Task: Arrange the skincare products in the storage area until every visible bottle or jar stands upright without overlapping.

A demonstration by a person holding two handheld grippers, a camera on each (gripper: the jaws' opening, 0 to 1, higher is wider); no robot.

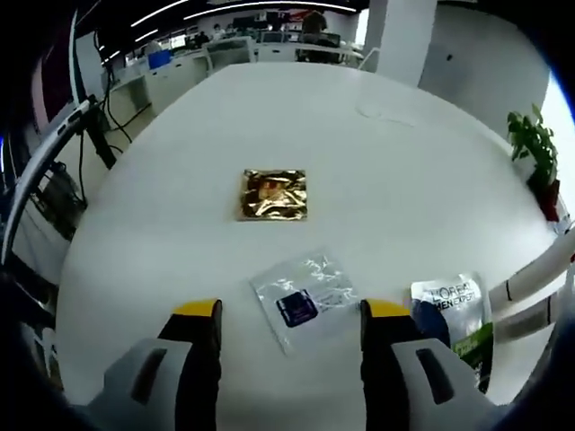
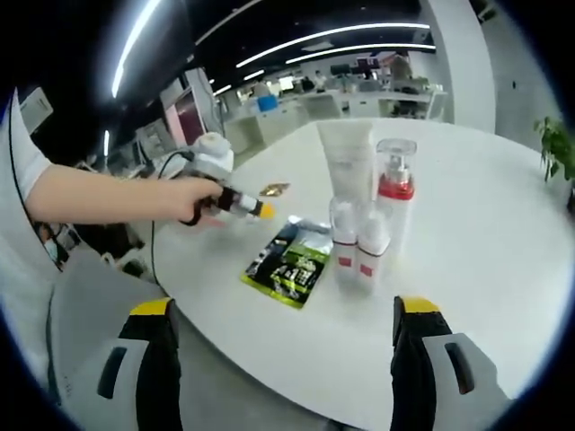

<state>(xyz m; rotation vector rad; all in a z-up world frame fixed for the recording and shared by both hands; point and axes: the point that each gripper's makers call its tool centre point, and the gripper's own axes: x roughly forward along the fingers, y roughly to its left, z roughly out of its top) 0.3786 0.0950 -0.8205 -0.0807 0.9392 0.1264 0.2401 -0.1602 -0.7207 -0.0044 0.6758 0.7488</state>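
Observation:
Several skincare containers stand upright in a tight group on the white table (image 2: 467,269): a tall white tube (image 2: 349,160), a clear pump bottle with a red band (image 2: 395,180) and two small white bottles with red labels (image 2: 344,244) (image 2: 371,249). My right gripper (image 2: 286,310) is open, held back from them over the table's near edge. My left gripper (image 1: 292,312) is open above a clear sachet with a blue label (image 1: 305,301). A gold sachet (image 1: 274,194) lies farther off, and a L'Oreal sachet (image 1: 454,314) lies to the right. In the right gripper view a hand holds the left gripper (image 2: 252,208) over the sachets.
A potted plant (image 1: 530,148) stands at the table's right edge. Office desks and chairs (image 1: 225,49) fill the background. A person's arm (image 2: 108,193) reaches in from the left. The green and black sachet (image 2: 292,262) lies left of the bottles.

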